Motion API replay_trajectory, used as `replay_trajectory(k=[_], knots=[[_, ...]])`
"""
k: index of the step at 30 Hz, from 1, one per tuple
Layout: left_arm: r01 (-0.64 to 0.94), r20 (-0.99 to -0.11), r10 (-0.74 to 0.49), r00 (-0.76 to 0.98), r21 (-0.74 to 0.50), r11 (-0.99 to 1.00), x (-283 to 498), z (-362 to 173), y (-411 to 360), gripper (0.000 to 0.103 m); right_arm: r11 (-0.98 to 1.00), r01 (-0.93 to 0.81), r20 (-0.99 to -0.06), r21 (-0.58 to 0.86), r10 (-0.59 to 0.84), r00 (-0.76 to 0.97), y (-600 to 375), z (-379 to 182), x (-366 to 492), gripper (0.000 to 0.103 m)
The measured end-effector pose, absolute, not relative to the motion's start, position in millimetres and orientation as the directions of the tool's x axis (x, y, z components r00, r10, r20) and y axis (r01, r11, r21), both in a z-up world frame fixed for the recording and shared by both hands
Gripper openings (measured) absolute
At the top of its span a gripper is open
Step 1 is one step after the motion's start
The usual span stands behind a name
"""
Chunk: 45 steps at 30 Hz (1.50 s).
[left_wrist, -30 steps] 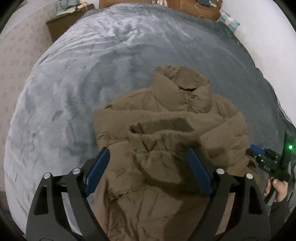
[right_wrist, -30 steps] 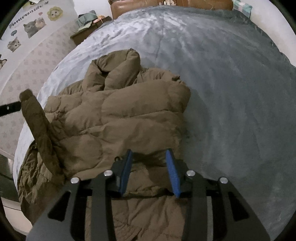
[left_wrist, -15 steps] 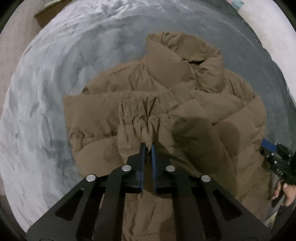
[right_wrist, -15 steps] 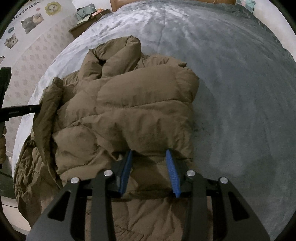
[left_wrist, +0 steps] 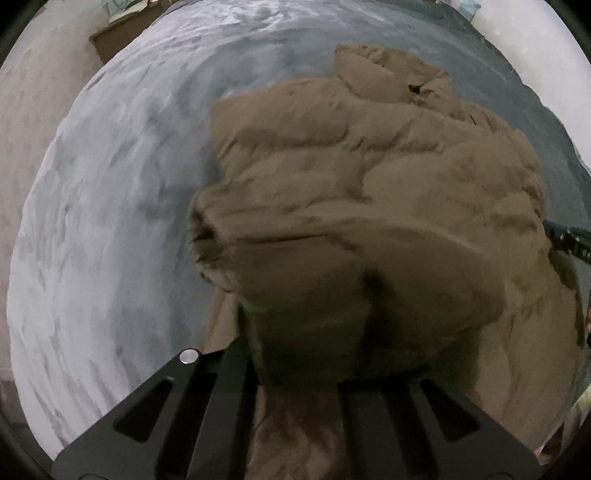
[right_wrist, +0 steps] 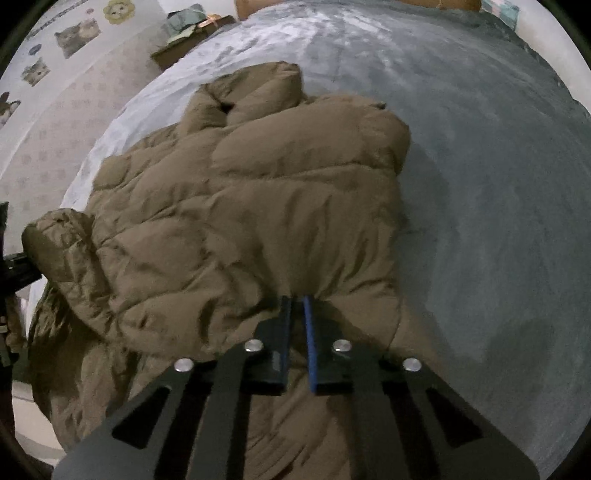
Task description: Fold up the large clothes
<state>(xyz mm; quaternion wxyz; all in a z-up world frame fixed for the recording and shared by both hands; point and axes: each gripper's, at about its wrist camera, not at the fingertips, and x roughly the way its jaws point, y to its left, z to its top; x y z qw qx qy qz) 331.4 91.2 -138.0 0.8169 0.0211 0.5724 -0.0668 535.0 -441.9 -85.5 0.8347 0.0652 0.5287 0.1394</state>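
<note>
Bed w/ grey plush blanket [right_wrist: 480, 184] fills most of both views; its far edge meets a wooden headboard and its left edge runs along a patterned wall w/ animal stickers [right_wrist: 74, 33]. Brown puffer jacket [right_wrist: 258, 206] lies bunched on the near-left part of the bed, collar toward the far edge, hem spilling over the near edge. Small wooden side table [right_wrist: 184, 48] w/ clutter stands off the bed's far-left corner. Right gripper [right_wrist: 295, 314] sits at the jacket's near-right part, blue pads nearly together, pinching a fold of fabric. Left gripper [left_wrist: 295, 376]: tips buried under a lifted bulge of jacket [left_wrist: 369, 240], so can't tell how far apart the fingers are; fabric drapes over them, near the bed's near-left edge.
</note>
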Motion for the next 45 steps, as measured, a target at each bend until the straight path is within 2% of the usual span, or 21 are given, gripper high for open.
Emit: replay_trajectory(k=[2, 5, 7, 8, 9, 11, 13, 14, 15, 17, 19, 21, 23, 24, 26, 29, 31, 35, 36, 39, 45], knots=[[0.105, -0.942, -0.015, 0.334, 0.021, 0.994, 320, -143, 104, 0.000, 0.955, -0.187, -0.869, 0.232, 0.290, 0.402, -434, -85, 527, 0.006], [0.072, -0.940, -0.080, 0.333, -0.059, 0.996, 302, -134, 131, 0.002, 0.959, -0.192, -0.876, 0.211, 0.272, 0.397, -430, -87, 521, 0.006], [0.051, -0.935, -0.070, 0.347, -0.056, 0.997, 296, -125, 144, 0.004, 0.961, -0.183, -0.875, 0.209, 0.267, 0.404, -433, -85, 522, 0.007], [0.036, -0.933, -0.054, 0.356, -0.044, 0.998, 294, -121, 148, 0.023, 0.961, -0.176, -0.873, 0.212, 0.267, 0.409, -436, -82, 522, 0.009], [0.015, -0.926, -0.030, 0.376, -0.026, 1.000, 294, -113, 154, 0.052, 0.963, -0.169, -0.870, 0.212, 0.265, 0.416, -437, -79, 522, 0.009], [0.000, -0.910, -0.025, 0.413, -0.028, 1.000, 294, -101, 160, 0.062, 0.965, -0.154, -0.866, 0.211, 0.258, 0.428, -442, -73, 524, 0.011], [0.004, -0.905, -0.063, 0.420, -0.068, 0.998, 299, -94, 158, 0.063, 0.970, -0.130, -0.856, 0.204, 0.241, 0.458, -448, -64, 527, 0.030], [0.008, -0.904, -0.084, 0.420, -0.089, 0.996, 302, -92, 157, 0.065, 0.973, -0.122, -0.852, 0.198, 0.232, 0.469, -450, -62, 529, 0.049], [0.011, -0.904, -0.095, 0.418, -0.099, 0.995, 305, -93, 154, 0.068, 0.977, -0.112, -0.849, 0.184, 0.215, 0.483, -452, -59, 533, 0.055], [0.024, -0.909, -0.087, 0.408, -0.084, 0.996, 312, -99, 141, 0.070, 0.980, -0.104, -0.855, 0.167, 0.197, 0.479, -453, -60, 540, 0.055], [0.038, -0.920, -0.075, 0.385, -0.065, 0.997, 320, -117, 118, 0.070, 0.983, -0.094, -0.868, 0.157, 0.183, 0.462, -453, -65, 550, 0.057], [0.043, -0.929, -0.080, 0.362, -0.069, 0.997, 328, -132, 108, 0.070, 0.986, -0.086, -0.877, 0.142, 0.166, 0.451, -453, -71, 556, 0.067], [0.049, -0.927, -0.102, 0.361, -0.091, 0.995, 331, -140, 103, 0.068, 0.987, -0.087, -0.881, 0.136, 0.161, 0.445, -454, -76, 562, 0.072], [0.051, -0.926, -0.112, 0.360, -0.100, 0.994, 332, -143, 103, 0.056, 0.987, -0.090, -0.882, 0.136, 0.162, 0.443, -454, -79, 564, 0.072], [0.049, -0.927, -0.098, 0.362, -0.087, 0.995, 340, -151, 98, 0.045, 0.985, -0.098, -0.878, 0.142, 0.171, 0.448, -453, -84, 568, 0.072], [0.061, -0.910, -0.098, 0.402, -0.080, 0.995, 339, -137, 99, 0.012, 0.983, -0.123, -0.862, 0.134, 0.177, 0.476, -452, -86, 569, 0.072], [0.068, -0.899, -0.106, 0.426, -0.085, 0.994, 340, -125, 99, 0.011, 0.981, -0.138, -0.856, 0.138, 0.188, 0.481, -451, -88, 570, 0.067], [0.114, -0.874, -0.049, 0.484, 0.008, 0.993, 347, -101, 86, 0.009, 0.984, -0.131, -0.853, 0.124, 0.173, 0.492, -454, -94, 577, 0.016], [0.129, -0.860, -0.027, 0.510, 0.046, 0.991, 351, -93, 80, 0.008, 0.985, -0.117, -0.848, 0.127, 0.169, 0.503, -456, -93, 578, 0.011], [0.153, -0.828, -0.014, 0.561, 0.087, 0.984, 355, -69, 77, 0.008, 0.979, -0.081, -0.817, 0.186, 0.200, 0.540, -470, -87, 572, 0.005], [0.130, -0.792, 0.051, 0.608, 0.163, 0.978, 383, -56, 78, 0.009, 0.976, -0.067, -0.782, 0.206, 0.206, 0.588, -472, -78, 569, 0.005]])
